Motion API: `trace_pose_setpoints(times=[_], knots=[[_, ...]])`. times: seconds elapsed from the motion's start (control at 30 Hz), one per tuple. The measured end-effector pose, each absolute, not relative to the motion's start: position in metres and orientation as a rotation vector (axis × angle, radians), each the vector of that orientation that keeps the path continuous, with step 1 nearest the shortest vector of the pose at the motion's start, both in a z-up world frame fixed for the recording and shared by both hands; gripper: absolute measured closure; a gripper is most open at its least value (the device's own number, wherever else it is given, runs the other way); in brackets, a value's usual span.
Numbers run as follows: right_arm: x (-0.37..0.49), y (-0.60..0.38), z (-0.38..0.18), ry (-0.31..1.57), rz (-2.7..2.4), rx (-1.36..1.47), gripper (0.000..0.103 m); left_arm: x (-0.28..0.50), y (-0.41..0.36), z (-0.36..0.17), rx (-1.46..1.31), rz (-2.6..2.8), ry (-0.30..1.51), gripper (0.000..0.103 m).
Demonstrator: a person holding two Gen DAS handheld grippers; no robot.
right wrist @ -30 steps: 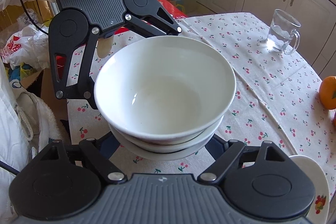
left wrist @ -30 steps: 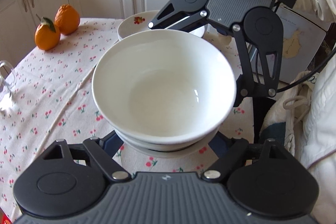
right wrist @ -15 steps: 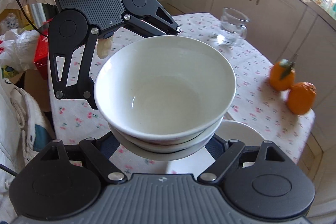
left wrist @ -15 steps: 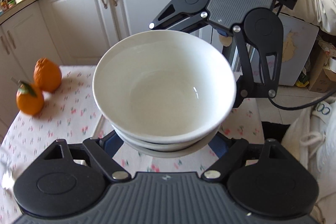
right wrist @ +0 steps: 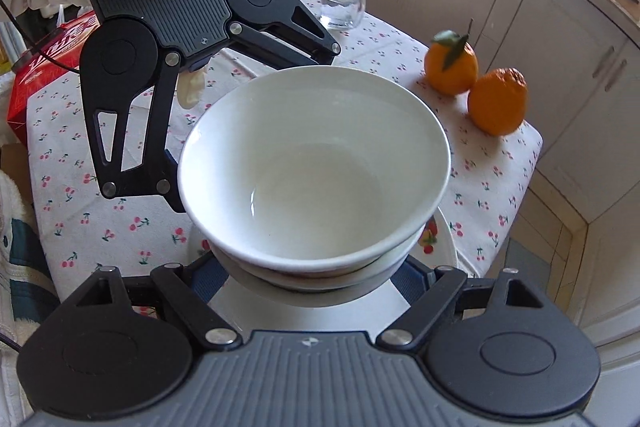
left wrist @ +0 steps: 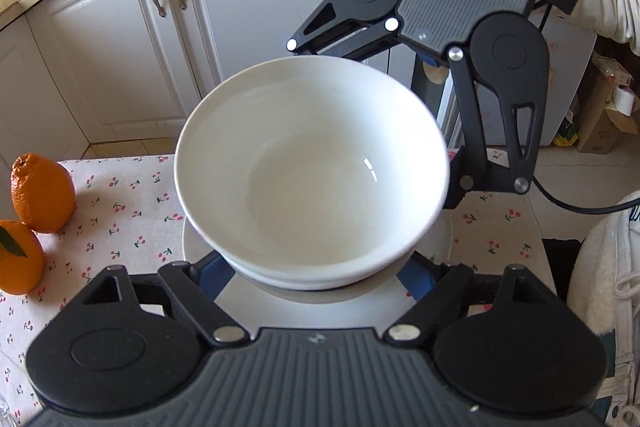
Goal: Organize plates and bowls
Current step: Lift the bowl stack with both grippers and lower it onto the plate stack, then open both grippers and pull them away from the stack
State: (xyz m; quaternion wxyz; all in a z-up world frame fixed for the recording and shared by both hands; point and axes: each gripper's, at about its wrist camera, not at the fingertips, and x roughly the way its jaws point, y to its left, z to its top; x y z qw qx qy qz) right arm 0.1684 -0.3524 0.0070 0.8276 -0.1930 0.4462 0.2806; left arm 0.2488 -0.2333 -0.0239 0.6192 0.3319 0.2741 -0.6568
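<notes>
both grippers clamping stacked bowls (left wrist: 312, 171) from opposite sides: left gripper (left wrist: 316, 279), right gripper (right wrist: 308, 279); uneven squeeze risking stack slipping, chipping plate (right wrist: 446, 247) underneath

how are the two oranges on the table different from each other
In the right wrist view, the far orange has a stem with a green leaf on top and fairly smooth skin. The near orange shows no leaf, and its top looks bumpy and wrinkled. The near orange stands closer to the table's edge. Both are bright orange, stand side by side on the cherry-print tablecloth and look similar in size.
</notes>
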Motion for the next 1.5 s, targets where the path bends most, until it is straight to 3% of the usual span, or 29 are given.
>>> trace_pose_setpoints(times=[0.73, 0.9, 1.03, 1.33, 1.5], knots=[[0.178, -0.371, -0.007, 0.968, 0.589, -0.298, 0.013, 0.253, -0.237, -0.026, 0.750, -1.484, 0.646, 0.016], [0.170, -0.369, -0.003, 0.940, 0.572, -0.292, 0.004, 0.241, -0.228, -0.021, 0.758, -1.433, 0.597, 0.011], [0.155, -0.369, 0.006, 0.918, 0.529, -0.279, 0.003, 0.236, -0.207, -0.010, 0.675, -1.303, 0.584, 0.007], [0.090, -0.353, 0.034, 0.823, 0.260, -0.179, 0.000, 0.162, -0.149, 0.010, 0.510, -0.933, 0.398, 0.001], [0.066, -0.329, 0.034, 0.783, -0.142, -0.060, 0.000, 0.118, -0.145, 0.016, 0.390, -0.686, 0.390, 0.001]])
